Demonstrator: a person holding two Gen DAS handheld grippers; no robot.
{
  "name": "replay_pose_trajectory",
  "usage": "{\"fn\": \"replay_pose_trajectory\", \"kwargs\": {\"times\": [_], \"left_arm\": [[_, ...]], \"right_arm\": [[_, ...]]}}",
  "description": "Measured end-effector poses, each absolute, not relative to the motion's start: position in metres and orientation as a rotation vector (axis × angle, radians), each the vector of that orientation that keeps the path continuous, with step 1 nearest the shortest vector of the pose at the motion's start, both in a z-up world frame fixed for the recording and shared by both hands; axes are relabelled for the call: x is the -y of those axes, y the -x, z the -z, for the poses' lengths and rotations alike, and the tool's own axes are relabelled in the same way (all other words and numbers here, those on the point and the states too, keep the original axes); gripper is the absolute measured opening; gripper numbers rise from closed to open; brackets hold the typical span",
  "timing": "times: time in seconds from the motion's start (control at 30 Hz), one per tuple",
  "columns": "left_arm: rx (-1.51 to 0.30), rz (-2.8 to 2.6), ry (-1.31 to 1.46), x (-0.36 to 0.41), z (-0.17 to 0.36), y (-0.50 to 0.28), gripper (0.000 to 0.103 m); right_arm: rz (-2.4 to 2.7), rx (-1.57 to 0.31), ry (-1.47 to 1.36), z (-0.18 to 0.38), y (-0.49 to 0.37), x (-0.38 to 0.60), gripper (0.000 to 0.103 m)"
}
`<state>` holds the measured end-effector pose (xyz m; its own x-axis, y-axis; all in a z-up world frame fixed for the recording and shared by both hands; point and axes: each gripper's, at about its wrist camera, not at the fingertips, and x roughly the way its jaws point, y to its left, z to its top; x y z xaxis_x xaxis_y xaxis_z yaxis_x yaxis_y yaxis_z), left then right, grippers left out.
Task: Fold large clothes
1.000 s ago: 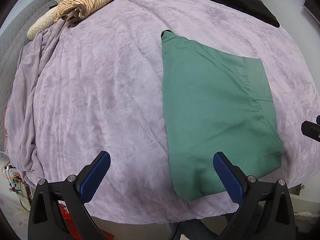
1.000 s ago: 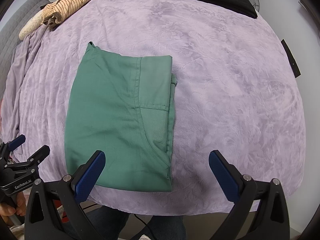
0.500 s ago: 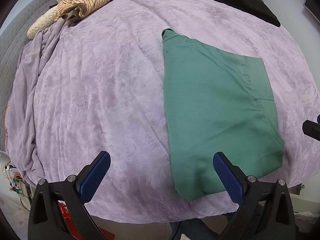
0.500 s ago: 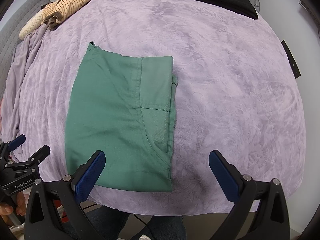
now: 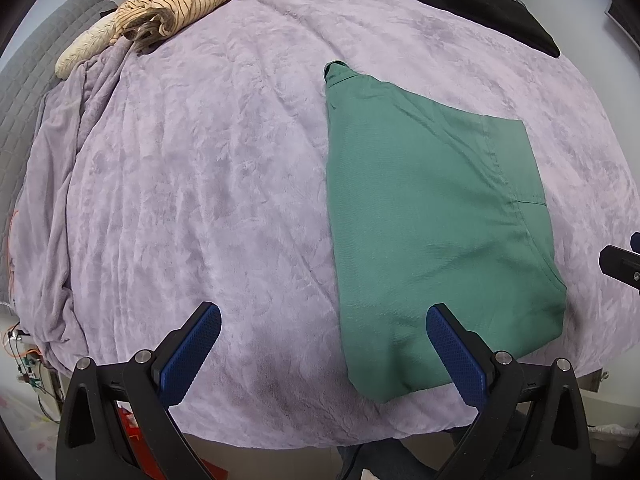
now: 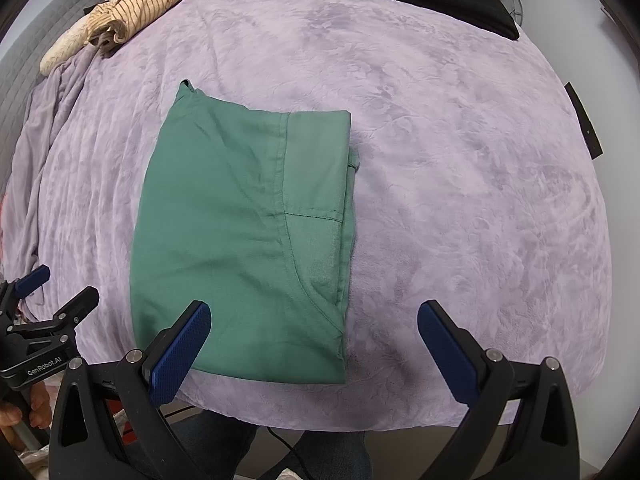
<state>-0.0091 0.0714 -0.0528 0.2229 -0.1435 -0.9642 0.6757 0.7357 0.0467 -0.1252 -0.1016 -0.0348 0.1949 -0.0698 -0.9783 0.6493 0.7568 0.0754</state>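
Green garment (image 6: 240, 240) folded flat on bed (image 6: 460, 200), long axis running away from near edge. Lies between both tongs: right of left tongs (image 5: 320, 354), left of right tongs (image 6: 314, 350). Both wide, empty, about equally near.

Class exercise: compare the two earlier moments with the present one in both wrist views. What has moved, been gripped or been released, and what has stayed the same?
Nothing has visibly changed. The left gripper and right gripper stay open and empty above the near edge of the bed, and the folded green garment lies where it was on the purple blanket.
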Motion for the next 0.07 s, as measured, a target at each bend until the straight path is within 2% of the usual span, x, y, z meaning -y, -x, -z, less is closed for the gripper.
{"fn": "replay_pose_trajectory", "kwargs": {"times": [0.07], "left_arm": [[-1.231, 0.6, -0.522, -0.0707, 0.0525, 0.01, 0.103]], "right_arm": [[0.541, -1.286, -0.545, 0.0351, 0.125, 0.1009, 0.103]]}}
